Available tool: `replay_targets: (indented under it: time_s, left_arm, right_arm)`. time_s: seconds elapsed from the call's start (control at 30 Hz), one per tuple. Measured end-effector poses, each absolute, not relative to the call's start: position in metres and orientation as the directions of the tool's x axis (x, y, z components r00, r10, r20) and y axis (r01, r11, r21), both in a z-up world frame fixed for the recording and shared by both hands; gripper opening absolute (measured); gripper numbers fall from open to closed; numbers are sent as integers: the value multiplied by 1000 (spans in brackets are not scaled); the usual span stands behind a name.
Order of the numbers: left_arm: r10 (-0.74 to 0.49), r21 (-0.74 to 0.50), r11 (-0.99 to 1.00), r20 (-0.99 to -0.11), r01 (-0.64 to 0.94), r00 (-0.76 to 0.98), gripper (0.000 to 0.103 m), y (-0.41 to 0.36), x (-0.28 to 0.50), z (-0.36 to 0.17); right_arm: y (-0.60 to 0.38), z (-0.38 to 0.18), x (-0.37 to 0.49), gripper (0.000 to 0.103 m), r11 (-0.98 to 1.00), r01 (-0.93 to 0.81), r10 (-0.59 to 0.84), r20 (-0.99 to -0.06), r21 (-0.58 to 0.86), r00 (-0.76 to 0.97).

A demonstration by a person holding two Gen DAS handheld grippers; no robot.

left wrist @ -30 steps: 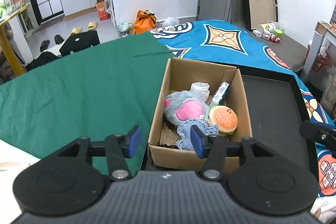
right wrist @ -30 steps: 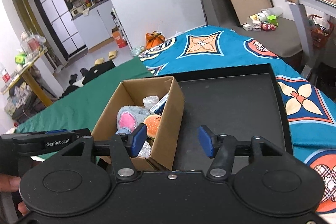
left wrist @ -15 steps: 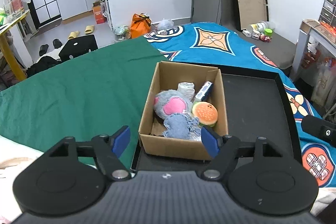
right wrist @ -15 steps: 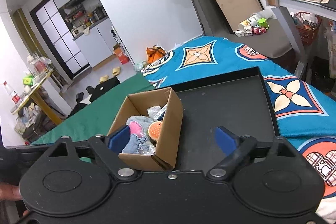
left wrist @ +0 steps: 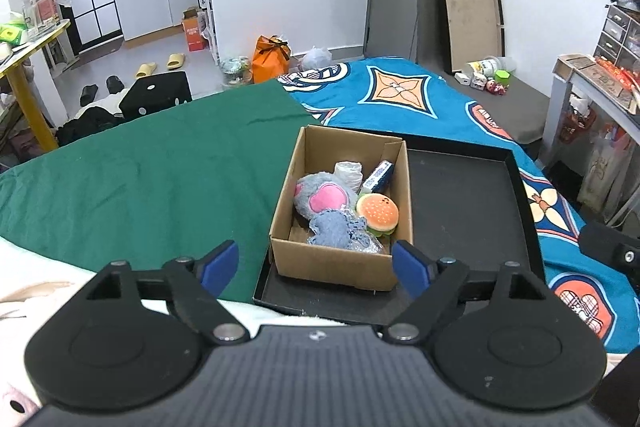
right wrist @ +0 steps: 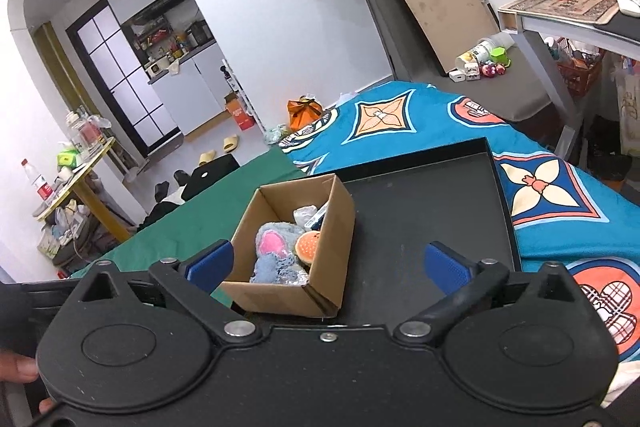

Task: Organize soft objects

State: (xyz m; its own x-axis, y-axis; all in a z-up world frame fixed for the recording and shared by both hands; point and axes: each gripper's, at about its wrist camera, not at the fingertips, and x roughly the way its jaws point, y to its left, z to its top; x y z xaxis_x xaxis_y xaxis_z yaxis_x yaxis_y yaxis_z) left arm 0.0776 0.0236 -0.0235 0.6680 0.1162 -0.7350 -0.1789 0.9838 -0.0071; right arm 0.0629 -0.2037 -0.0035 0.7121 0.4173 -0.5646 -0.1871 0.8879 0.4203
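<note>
Change since the earlier frames: both grippers have drawn back and up from the open brown cardboard box (left wrist: 342, 211), which now looks smaller in each view, and both sets of jaws have just been opening with nothing between them. Left wrist view: left gripper (left wrist: 316, 265) spread wide, empty, hovering short of the box's near wall. The box stands at the left end of a shallow black tray (left wrist: 468, 203) laid across green cloth (left wrist: 140, 187) and blue patterned bedding (left wrist: 400, 95). Contents: grey plush toy with pink ear (left wrist: 322, 195), soft and light, best pinched across the body; hamburger-shaped plush (left wrist: 377, 214), squashy, take by the bun edges; blue knitted cloth (left wrist: 336, 229), limp, gather from above; a small blue-and-white carton (left wrist: 378, 175), stiffer; a crinkled clear wrapper (left wrist: 348, 171). Right wrist view: right gripper (right wrist: 326, 265) fully spread, empty, the box (right wrist: 280, 291) low between its blue pads (right wrist: 208, 263); the grey plush (right wrist: 276, 247) and hamburger (right wrist: 307, 245) show inside.
</note>
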Motion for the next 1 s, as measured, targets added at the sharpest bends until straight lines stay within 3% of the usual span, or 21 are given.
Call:
replay_targets:
  time_s: [1.0]
  left_arm:
    - [49,-50,992,-681,-113,731,95,29,20,27]
  right_arm:
    - [-201,47,15,103,936,-186,338,-618,298,710]
